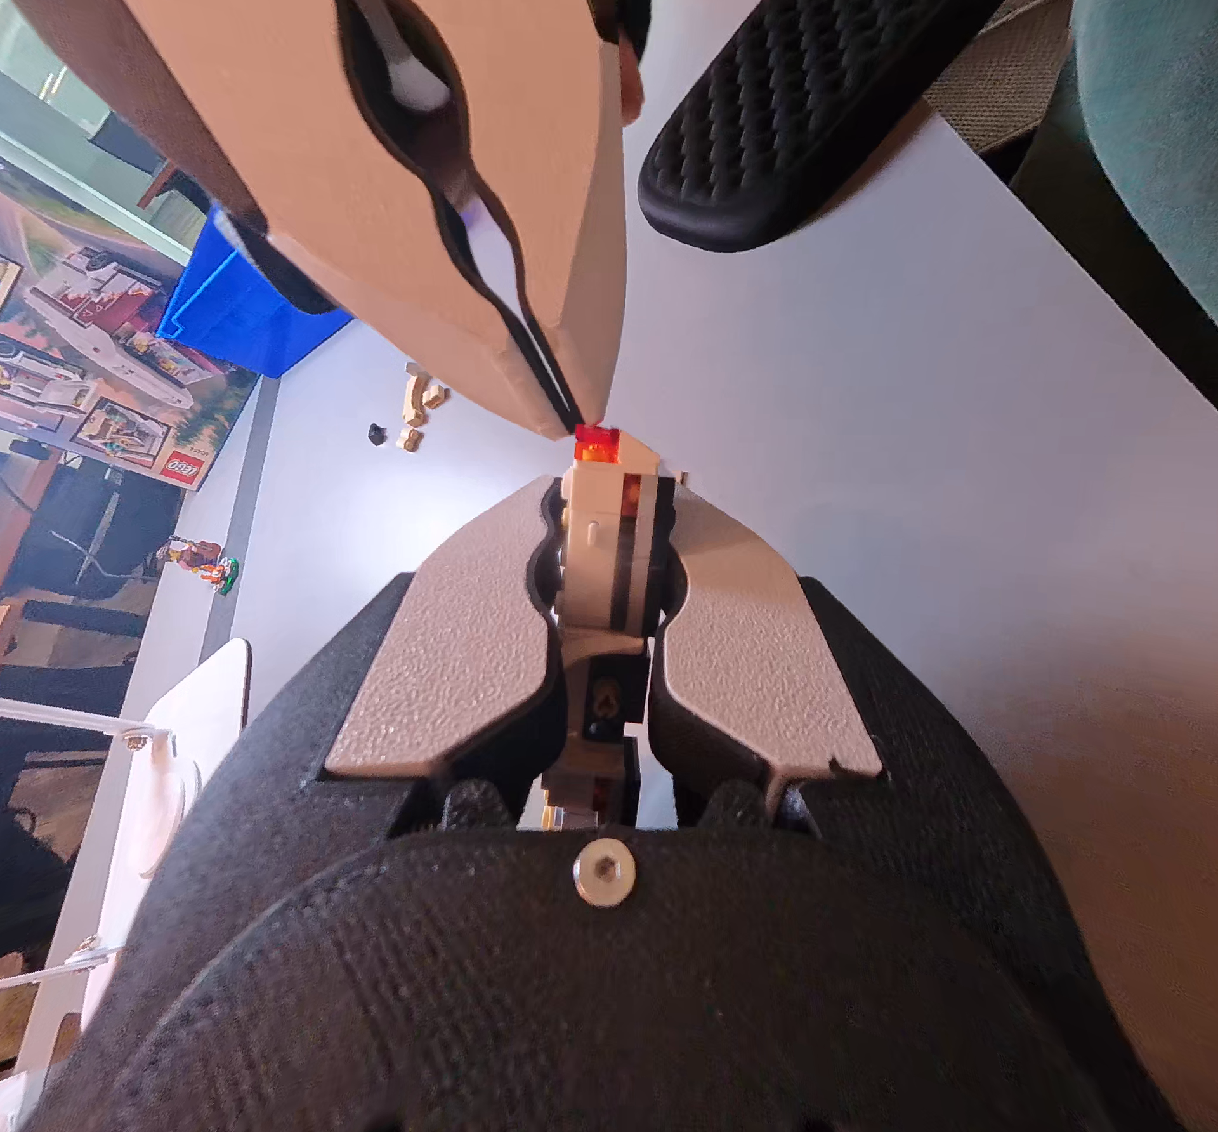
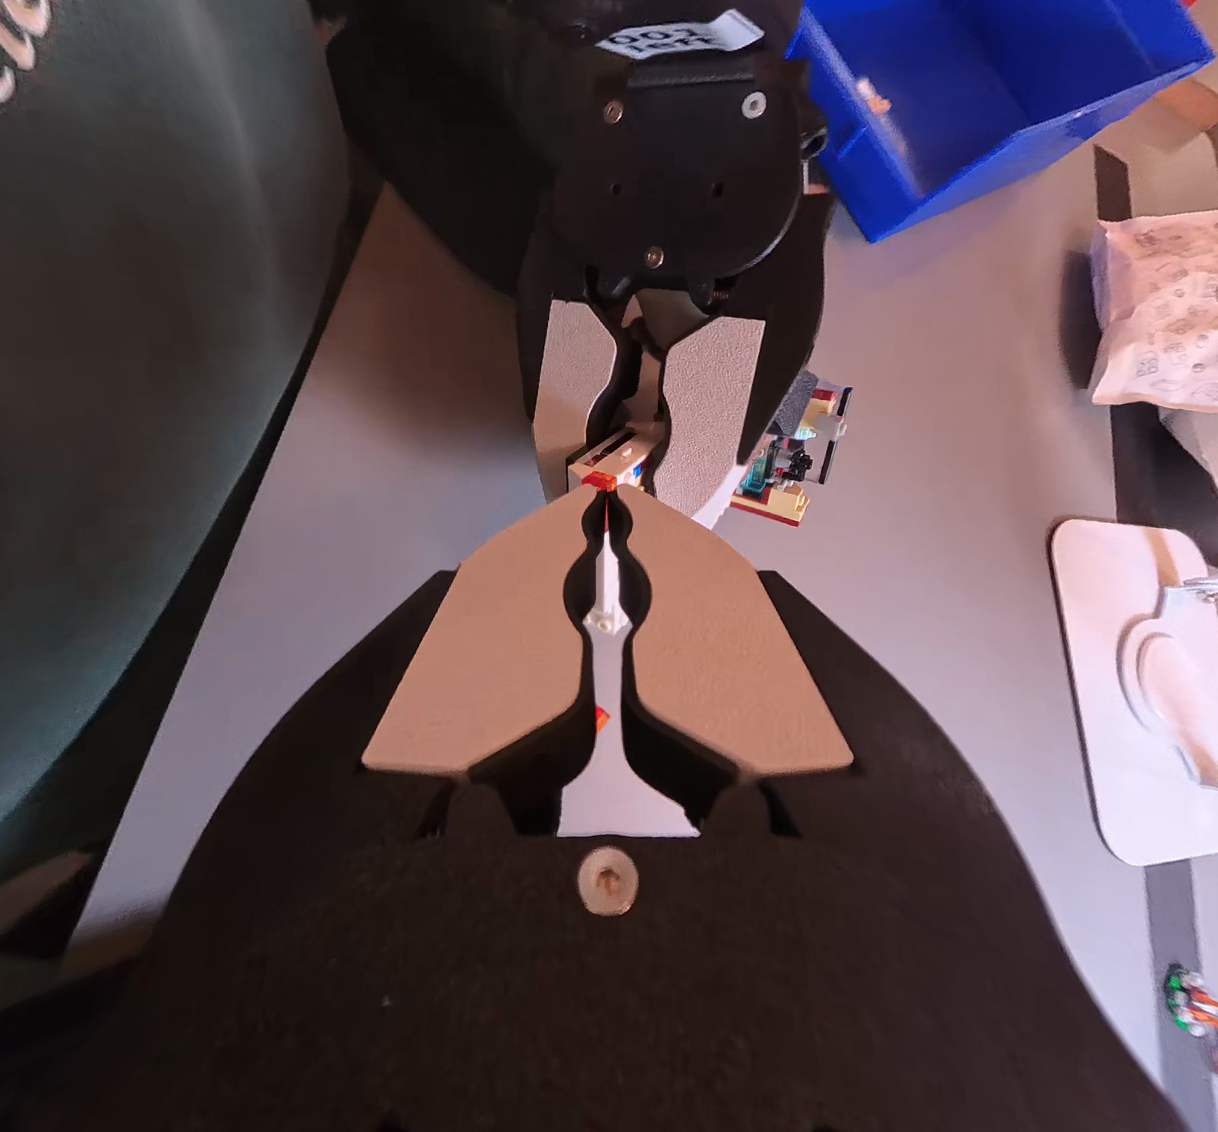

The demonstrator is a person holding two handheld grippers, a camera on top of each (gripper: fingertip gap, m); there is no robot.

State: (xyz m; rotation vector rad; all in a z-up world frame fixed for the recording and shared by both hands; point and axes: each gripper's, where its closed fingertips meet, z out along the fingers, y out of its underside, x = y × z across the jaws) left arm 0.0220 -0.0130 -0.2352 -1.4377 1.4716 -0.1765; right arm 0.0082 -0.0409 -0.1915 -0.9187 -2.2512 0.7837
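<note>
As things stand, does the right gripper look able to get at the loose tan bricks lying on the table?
Probably not right away. The right gripper has its jaws closed at the red piece atop the brick assembly held by the left gripper. The path over the table to the tan bricks looks free.

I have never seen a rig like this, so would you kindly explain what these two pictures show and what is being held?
Each picture comes from a camera on a hand-held two-finger gripper, looking along its fingers. The left gripper clamps a small white and black brick build. The right gripper, its tips nearly closed, meets a small red piece on that build's end; whether it grips it is unclear. On the grey table lie loose tan bricks, a blue bin and another brick model.
</note>
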